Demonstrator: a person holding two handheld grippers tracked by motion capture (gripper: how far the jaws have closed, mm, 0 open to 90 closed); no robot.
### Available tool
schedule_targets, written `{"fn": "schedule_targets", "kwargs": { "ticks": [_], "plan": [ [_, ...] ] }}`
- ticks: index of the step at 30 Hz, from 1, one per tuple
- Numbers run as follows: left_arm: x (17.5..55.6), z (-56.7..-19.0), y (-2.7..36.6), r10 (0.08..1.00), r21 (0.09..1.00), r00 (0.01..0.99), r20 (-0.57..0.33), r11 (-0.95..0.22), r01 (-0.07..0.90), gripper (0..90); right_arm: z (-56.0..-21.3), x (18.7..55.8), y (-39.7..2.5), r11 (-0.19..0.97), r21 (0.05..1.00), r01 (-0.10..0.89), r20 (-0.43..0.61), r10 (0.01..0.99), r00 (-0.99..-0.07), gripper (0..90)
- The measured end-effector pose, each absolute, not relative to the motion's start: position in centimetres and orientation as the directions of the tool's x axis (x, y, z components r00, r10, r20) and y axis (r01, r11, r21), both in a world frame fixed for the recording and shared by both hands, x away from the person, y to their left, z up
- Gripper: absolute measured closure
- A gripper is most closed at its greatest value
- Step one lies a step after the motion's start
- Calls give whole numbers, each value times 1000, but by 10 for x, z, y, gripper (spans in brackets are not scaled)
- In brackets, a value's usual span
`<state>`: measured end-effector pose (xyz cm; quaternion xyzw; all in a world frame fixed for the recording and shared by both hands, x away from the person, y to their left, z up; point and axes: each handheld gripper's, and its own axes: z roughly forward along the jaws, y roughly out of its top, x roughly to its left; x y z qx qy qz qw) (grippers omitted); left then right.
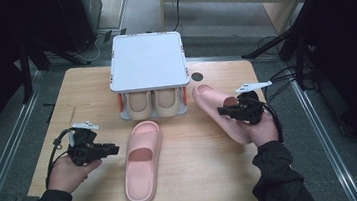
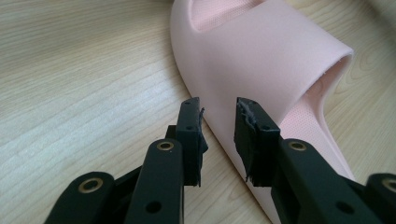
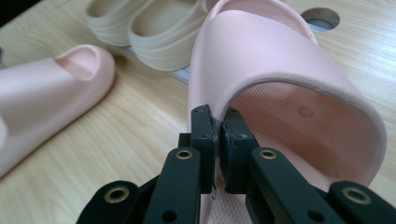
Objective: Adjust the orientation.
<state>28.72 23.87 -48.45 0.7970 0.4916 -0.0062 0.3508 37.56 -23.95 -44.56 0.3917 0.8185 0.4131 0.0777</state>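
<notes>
Two pink slippers are on the wooden table (image 1: 85, 90). One pink slipper (image 1: 142, 159) lies flat at the centre, toe toward the rack. My left gripper (image 1: 116, 148) sits just left of it, open; in the left gripper view the gripper (image 2: 218, 135) has its jaws apart beside that slipper's (image 2: 261, 60) side edge, holding nothing. The other pink slipper (image 1: 211, 99) lies at the right, angled. My right gripper (image 1: 221, 110) is shut on its side rim. The right gripper view shows the gripper (image 3: 219, 140) pinching the rim of this slipper (image 3: 261, 51) below the strap.
A white-topped rack (image 1: 147, 61) stands at the back centre with a pair of beige slippers (image 1: 152, 103) tucked under it, also seen as beige slippers (image 3: 154, 28). A round cable hole (image 1: 197, 76) is to the rack's right. Bare wood lies along the front edge.
</notes>
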Motion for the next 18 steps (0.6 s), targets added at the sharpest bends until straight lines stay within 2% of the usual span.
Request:
{"fn": "schedule_targets", "kwargs": {
  "ticks": [4,14,18],
  "plan": [
    [292,-485,235,774,545,522,-359,-280,790,716,-443,358,-238,334,738,586,217,704,-676,862],
    [299,-487,231,769,556,537,-346,-293,778,687,-450,322,-205,398,716,574,202,669,-716,861],
    [300,-487,229,759,569,562,-330,-314,760,722,-456,313,-192,425,697,578,203,656,-727,861]
  ]
}}
